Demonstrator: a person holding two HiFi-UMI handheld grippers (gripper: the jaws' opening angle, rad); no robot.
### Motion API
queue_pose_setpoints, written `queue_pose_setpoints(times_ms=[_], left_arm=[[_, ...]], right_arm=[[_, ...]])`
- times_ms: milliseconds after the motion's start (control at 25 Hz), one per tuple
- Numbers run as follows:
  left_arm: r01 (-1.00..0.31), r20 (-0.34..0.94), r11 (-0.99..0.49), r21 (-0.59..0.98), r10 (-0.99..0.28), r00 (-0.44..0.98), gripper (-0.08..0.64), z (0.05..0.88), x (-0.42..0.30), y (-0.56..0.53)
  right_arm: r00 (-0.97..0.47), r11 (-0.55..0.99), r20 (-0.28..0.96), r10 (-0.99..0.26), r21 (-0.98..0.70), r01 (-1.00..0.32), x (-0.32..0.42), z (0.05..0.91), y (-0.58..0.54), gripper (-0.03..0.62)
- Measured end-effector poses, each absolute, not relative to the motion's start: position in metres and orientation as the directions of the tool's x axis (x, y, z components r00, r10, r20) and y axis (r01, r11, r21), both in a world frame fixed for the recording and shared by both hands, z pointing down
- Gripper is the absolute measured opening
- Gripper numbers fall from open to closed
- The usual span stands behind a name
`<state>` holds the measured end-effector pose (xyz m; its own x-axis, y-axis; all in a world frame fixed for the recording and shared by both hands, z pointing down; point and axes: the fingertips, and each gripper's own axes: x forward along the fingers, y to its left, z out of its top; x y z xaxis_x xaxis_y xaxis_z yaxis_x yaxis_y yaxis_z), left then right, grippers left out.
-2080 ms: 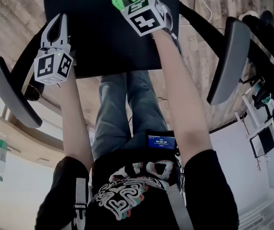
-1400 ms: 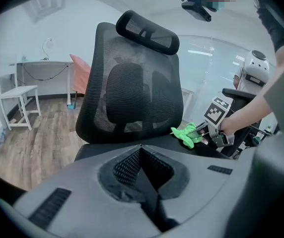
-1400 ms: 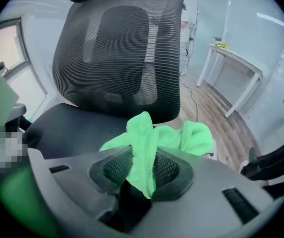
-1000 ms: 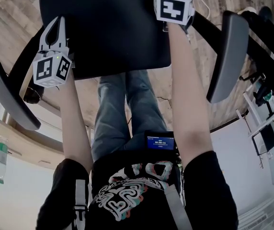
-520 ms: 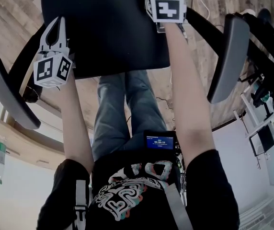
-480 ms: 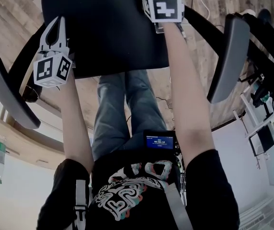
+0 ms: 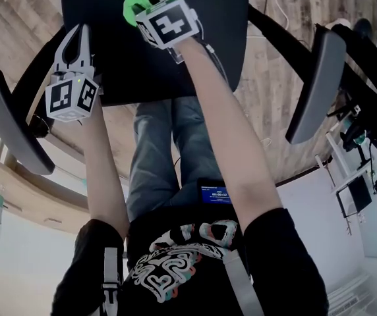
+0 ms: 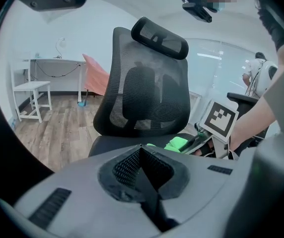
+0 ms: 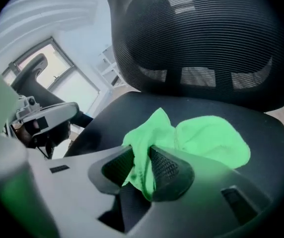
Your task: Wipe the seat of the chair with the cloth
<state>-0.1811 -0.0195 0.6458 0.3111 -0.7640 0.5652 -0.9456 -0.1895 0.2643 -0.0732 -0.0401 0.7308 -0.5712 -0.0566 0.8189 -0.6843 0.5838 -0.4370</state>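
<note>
right gripper (image 9: 143,161) pinches green cloth (image 9: 209,139) on black seat (image 7: 119,71); backrest (image 9: 201,43) close ahead. left gripper (image 8: 141,153) jaws pressed together, empty, by seat's left edge. armrests (image 7: 315,84) flank both. waist screen (image 7: 218,193) text too small to read.

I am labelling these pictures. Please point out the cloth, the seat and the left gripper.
cloth (image 9: 209,139): right gripper view, its spread part.
seat (image 7: 136,78): head view, bare front part.
left gripper (image 7: 78,31): head view, between its fingertips.
</note>
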Motion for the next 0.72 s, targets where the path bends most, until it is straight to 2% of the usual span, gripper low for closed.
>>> queue_pose_setpoints(times_ms=[320,720], left_arm=[[-0.947,0.566,-0.17,0.272,-0.768,0.3,-0.002,0.647,-0.188,-0.013],[-0.948,0.568,-0.172,0.269,-0.766,0.301,-0.002,0.645,-0.192,-0.013]], right_arm=[[-0.565,0.593,0.824,-0.04,-0.435,-0.677,-0.091,0.732,-0.03,0.107],[-0.576,0.668,0.817,0.02,-0.44,-0.6,-0.114,0.725,-0.007,0.107]])
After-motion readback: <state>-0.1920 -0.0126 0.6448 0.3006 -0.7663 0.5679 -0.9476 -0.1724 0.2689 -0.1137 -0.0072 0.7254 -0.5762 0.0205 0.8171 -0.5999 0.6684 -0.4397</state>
